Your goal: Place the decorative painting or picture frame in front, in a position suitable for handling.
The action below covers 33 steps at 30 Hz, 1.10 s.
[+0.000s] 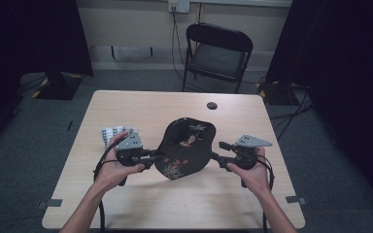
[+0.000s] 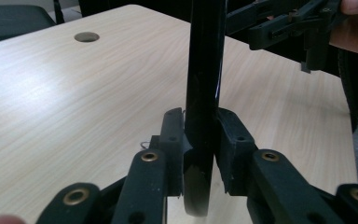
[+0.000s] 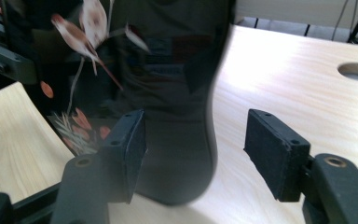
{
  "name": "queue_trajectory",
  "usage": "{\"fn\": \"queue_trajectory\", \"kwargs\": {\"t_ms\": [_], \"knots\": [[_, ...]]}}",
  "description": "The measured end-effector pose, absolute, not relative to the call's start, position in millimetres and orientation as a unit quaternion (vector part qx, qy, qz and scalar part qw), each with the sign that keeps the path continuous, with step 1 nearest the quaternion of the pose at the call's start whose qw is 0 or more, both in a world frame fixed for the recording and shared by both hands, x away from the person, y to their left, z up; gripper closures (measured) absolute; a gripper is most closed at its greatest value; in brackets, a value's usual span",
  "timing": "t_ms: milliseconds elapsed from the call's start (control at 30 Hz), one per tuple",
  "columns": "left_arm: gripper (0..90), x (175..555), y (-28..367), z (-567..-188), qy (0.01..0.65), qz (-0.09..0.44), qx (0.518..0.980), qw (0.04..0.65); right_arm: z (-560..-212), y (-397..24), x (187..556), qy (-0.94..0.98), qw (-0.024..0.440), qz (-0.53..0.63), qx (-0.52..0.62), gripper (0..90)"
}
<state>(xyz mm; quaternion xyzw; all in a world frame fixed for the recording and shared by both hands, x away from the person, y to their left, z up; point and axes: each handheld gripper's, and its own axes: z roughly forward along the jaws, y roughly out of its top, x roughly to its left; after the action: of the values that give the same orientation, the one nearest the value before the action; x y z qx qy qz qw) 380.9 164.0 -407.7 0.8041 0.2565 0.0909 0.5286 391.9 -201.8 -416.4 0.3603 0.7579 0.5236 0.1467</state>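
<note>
A black lacquered tray (image 1: 184, 148), painted with reddish leaves and a dragonfly, sits tilted between my two claws over the middle of the wooden table (image 1: 126, 199), its near edge low and its far end raised. My left claw (image 1: 156, 156) pinches the tray's rim: in the left gripper view the dark edge (image 2: 204, 93) rises straight up between my two black pads, and both pads look pressed against it, though the clamp seems light rather than hard. My right claw (image 3: 193, 154) stands wide open; the tray's glossy wall (image 3: 177, 140) lies just inside its left pad and well clear of its right pad, so that side carries nothing. The risk from here, as I judge it, is the slick lacquer slipping out of a one-sided, loosening pinch: the tray could pivot around my left pads and drop onto the tabletop, or swing into the open right jaws. Closing the right claw while the tray sits off-centre could also shove it sideways rather than catch it. Behind my left claw lies a small pale packet (image 1: 112, 132); beyond the tray are a round cable hole (image 1: 212, 105) in the table and a black folding chair (image 1: 217, 53).
</note>
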Motion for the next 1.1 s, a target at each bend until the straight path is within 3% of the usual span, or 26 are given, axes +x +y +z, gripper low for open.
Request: {"fn": "queue_trajectory", "kwargs": {"t_ms": [67,133,367,567,733,833,900,967,1033,1100], "knots": [[70.5,382,167,-407,0.26,0.098,0.802,0.529,-415,-197,395,0.759,0.145,0.527,0.354,38.7],[61.1,383,169,-407,0.268,0.107,0.798,0.529,-415,-192,399,0.762,0.14,0.528,0.348,38.4],[47.4,383,170,-412,0.289,0.134,0.796,0.514,-422,-180,404,0.763,0.133,0.529,0.346,38.7],[46.7,383,170,-413,0.315,0.13,0.783,0.521,-423,-178,401,0.769,0.127,0.527,0.338,41.4],[36.2,384,171,-416,0.331,0.131,0.777,0.519,-423,-180,396,0.772,0.127,0.524,0.336,42.5],[34.8,385,171,-417,0.356,0.129,0.776,0.505,-423,-181,394,0.772,0.124,0.525,0.337,42.5],[27.8,387,172,-418,0.38,0.139,0.776,0.484,-423,-182,392,0.772,0.122,0.525,0.337,42.8],[30.5,387,173,-419,0.377,0.136,0.782,0.477,-423,-183,390,0.774,0.121,0.523,0.336,42.6],[24.8,387,174,-420,0.365,0.153,0.791,0.467,-425,-184,388,0.777,0.12,0.519,0.336,42.4],[25.6,387,174,-420,0.349,0.169,0.798,0.462,-425,-184,387,0.777,0.119,0.518,0.336,42.4]]}}
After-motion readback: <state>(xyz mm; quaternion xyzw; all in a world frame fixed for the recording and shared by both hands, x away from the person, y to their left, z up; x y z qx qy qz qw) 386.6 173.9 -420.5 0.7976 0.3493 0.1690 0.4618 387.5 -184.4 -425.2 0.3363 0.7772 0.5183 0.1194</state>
